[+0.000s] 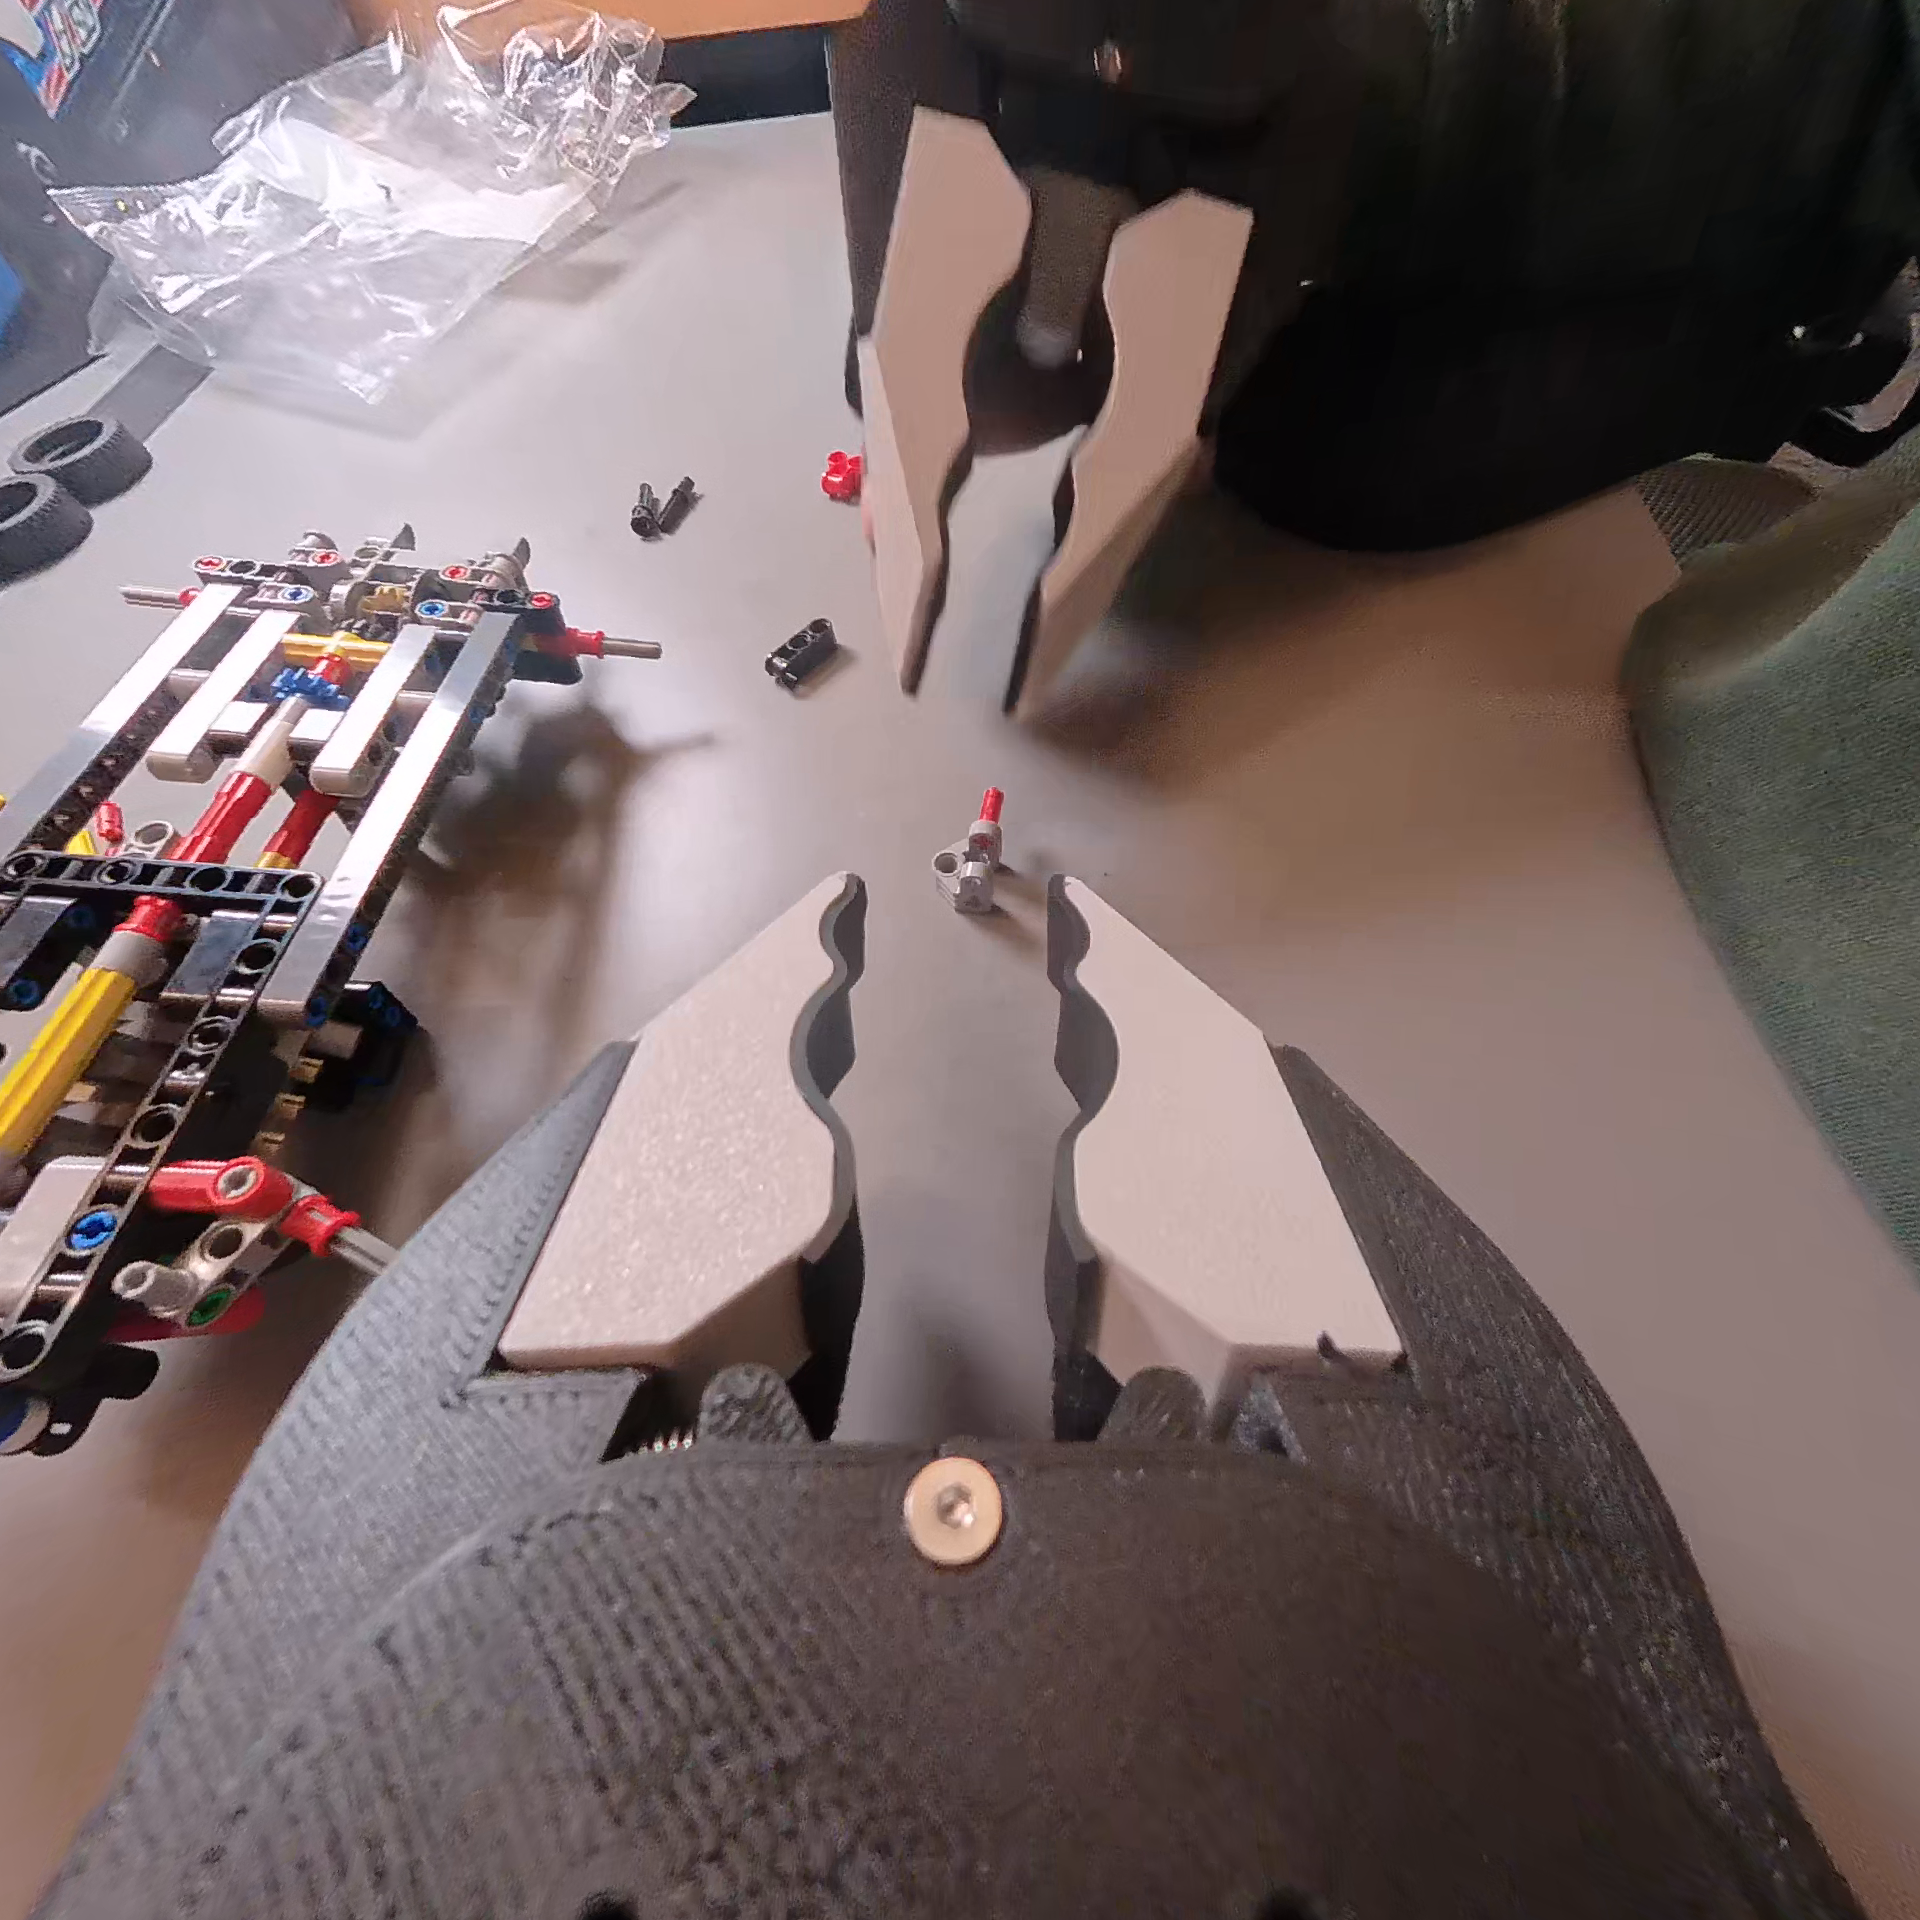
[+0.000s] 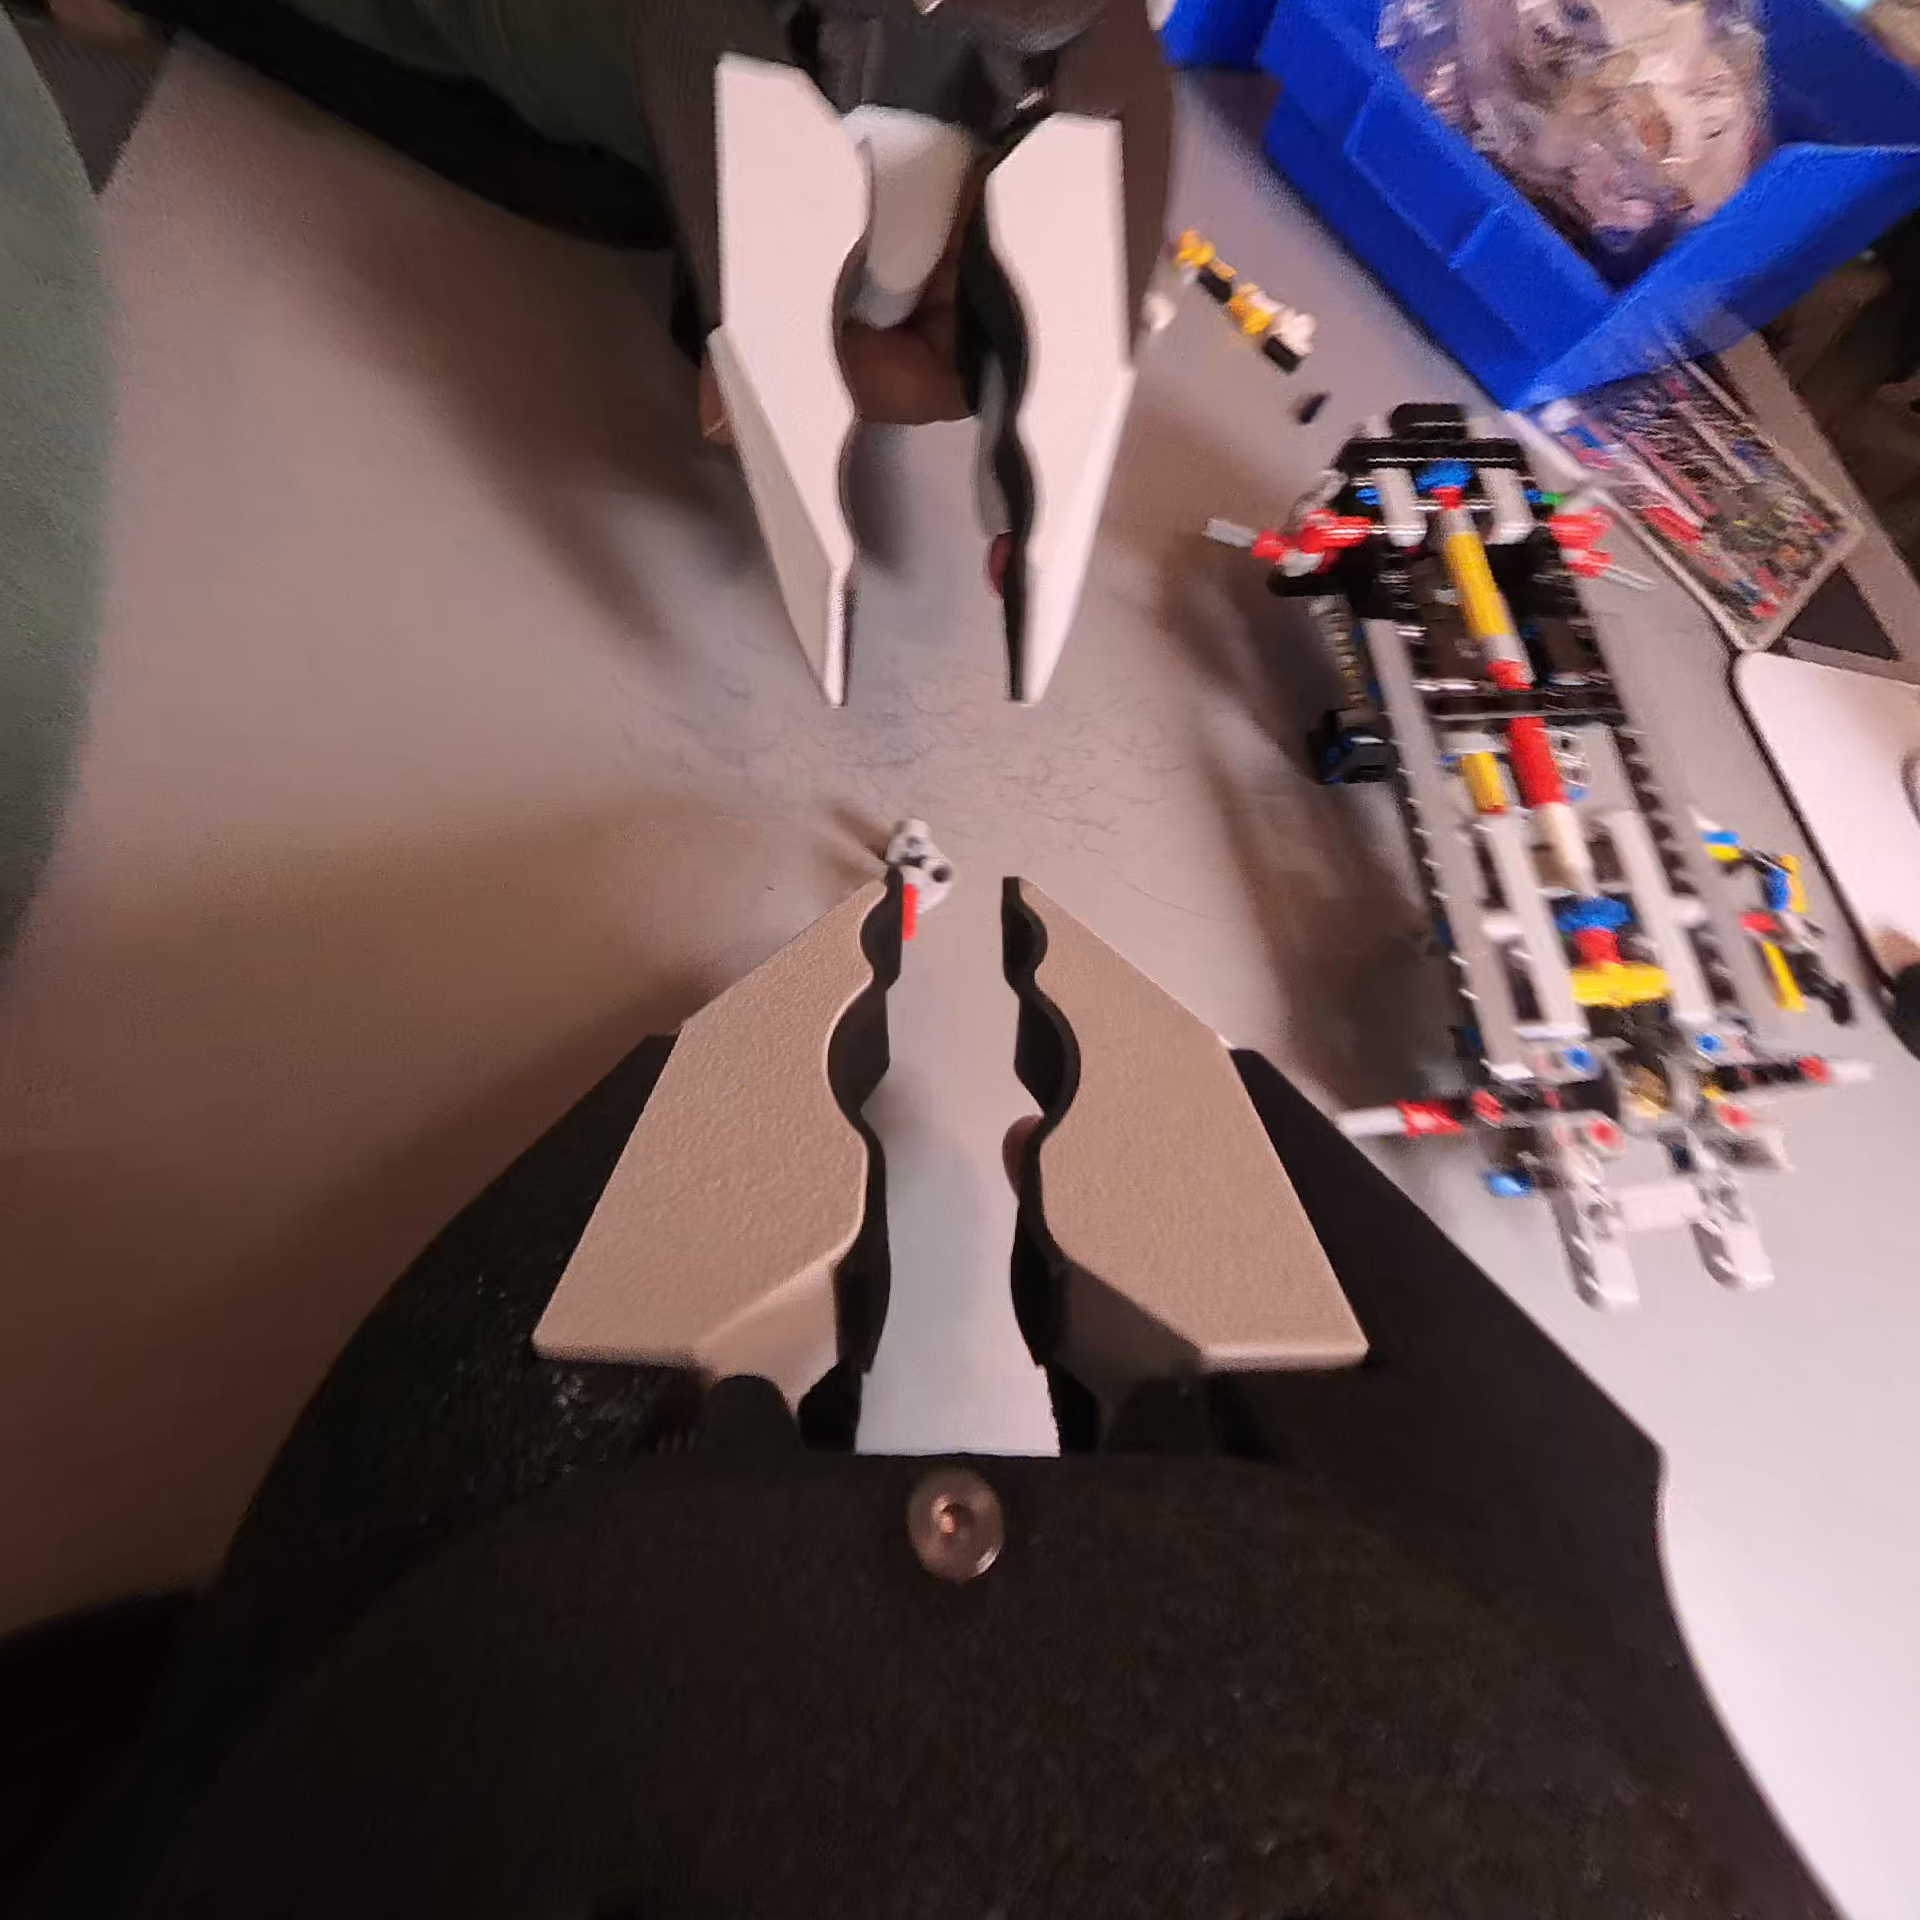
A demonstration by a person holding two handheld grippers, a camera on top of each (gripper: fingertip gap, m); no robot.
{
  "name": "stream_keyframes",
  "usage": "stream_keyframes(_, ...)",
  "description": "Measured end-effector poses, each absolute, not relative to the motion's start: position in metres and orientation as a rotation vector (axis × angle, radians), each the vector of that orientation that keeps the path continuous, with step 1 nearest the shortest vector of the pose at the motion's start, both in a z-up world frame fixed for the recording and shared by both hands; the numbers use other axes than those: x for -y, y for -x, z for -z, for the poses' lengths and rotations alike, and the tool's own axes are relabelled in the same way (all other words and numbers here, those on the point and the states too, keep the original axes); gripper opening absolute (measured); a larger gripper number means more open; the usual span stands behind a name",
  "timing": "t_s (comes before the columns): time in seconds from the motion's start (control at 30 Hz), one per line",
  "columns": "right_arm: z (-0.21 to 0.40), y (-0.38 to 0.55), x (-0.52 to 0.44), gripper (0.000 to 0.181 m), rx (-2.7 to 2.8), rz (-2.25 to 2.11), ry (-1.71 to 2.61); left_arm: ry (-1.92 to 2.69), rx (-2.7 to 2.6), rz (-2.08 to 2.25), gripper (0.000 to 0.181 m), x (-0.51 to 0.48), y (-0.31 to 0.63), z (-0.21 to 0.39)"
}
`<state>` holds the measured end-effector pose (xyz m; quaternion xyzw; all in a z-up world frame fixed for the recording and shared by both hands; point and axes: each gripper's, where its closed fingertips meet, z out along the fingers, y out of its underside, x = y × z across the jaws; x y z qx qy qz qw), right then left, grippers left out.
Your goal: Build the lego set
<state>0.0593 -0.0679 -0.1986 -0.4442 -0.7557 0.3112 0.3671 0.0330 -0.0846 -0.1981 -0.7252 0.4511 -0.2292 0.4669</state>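
Observation:
A small grey connector with a red pin (image 1: 975, 854) lies on the grey table between the two grippers. My left gripper (image 1: 956, 894) is open and empty, its tips just short of the piece. My right gripper (image 2: 948, 894) is open and empty, and the same piece (image 2: 920, 862) lies at its left fingertip. Each gripper shows opposite in the other's view: the right gripper (image 1: 961, 696), the left gripper (image 2: 930, 696). The long lego chassis (image 1: 239, 831) lies at the left in the left wrist view, and the chassis (image 2: 1538, 831) lies at the right in the right wrist view.
Loose parts lie on the table: a black connector (image 1: 802, 652), black pins (image 1: 661, 506), a red piece (image 1: 842, 474). Tyres (image 1: 83, 457) and clear plastic bags (image 1: 374, 197) are at the back left. A blue bin (image 2: 1558, 187) and a booklet (image 2: 1704, 499) stand beyond the chassis. About 4 centimetres separates my left fingertips from my right. It is some 8 centimetres from my right tips to the black connector (image 1: 802, 652).

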Motion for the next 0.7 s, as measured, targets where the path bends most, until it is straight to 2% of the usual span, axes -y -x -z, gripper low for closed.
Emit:
stream_keyframes(0.1, 0.187, -0.082, 0.03, 0.012, 1.875, -0.748, 1.299, 1.786, -1.074, 0.555, 0.029, 0.081, -0.031, 0.197)
stream_keyframes(0.33, 0.229, -0.099, -0.008, 0.019, 1.881, -0.525, 1.57, 1.802, -0.988, 0.548, 0.025, 0.071, -0.025, 0.193)
stream_keyframes(0.4, 0.23, -0.094, -0.014, 0.005, 1.875, -0.458, 1.55, 1.796, -0.98, 0.547, 0.024, 0.07, -0.025, 0.191)
stream_keyframes(0.43, 0.23, -0.093, -0.012, 0.004, 1.892, -0.454, 1.543, 1.791, -0.977, 0.545, 0.024, 0.07, -0.025, 0.19)
stream_keyframes(0.7, 0.188, -0.057, 0.037, 0.004, 1.7, -0.977, 1.576, 1.686, -0.985, 0.456, 0.024, 0.069, -0.029, 0.176)
